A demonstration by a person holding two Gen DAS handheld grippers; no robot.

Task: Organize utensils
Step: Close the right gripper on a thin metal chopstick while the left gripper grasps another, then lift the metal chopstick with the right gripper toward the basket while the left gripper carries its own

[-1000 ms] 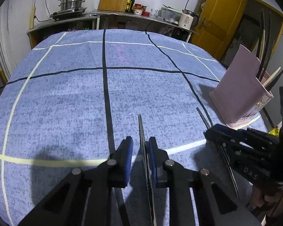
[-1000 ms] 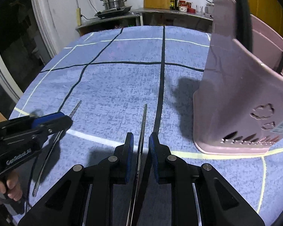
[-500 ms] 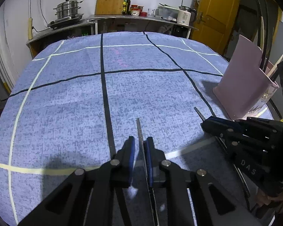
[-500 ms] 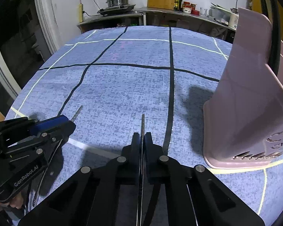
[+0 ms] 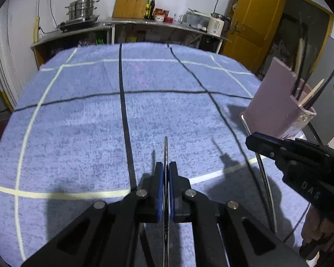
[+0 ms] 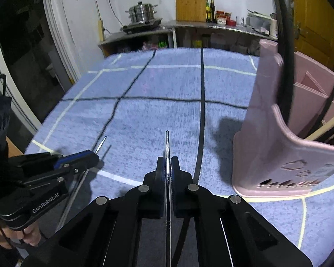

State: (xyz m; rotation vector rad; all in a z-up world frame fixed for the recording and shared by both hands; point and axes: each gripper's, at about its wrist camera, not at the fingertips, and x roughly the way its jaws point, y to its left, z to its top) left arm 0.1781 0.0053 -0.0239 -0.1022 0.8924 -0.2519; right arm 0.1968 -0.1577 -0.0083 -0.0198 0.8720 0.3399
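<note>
Both tongs are pinching a metal chopstick each: our left tongs (image 5: pixel 165 166) are pressed together on the left chopstick (image 5: pixel 165 146), our right tongs (image 6: pixel 167 162) on the right chopstick (image 6: pixel 167 142), each tip poking out toward twelve o'clock. Largest first: the counter (image 5: pixel 82 120), under its blue checked cloth, fills both views. At three o'clock of the right tongs stands the pink utensil holder (image 6: pixel 267 146), already carrying several dark and pale sticks. We judge the pick-up step done, with both sticks seemingly clear of the cloth. Next comes the drop-off: we would swing each stick toward the holder, tip it upright over an open compartment, then let go, taking care that the two tongs do not collide.
</note>
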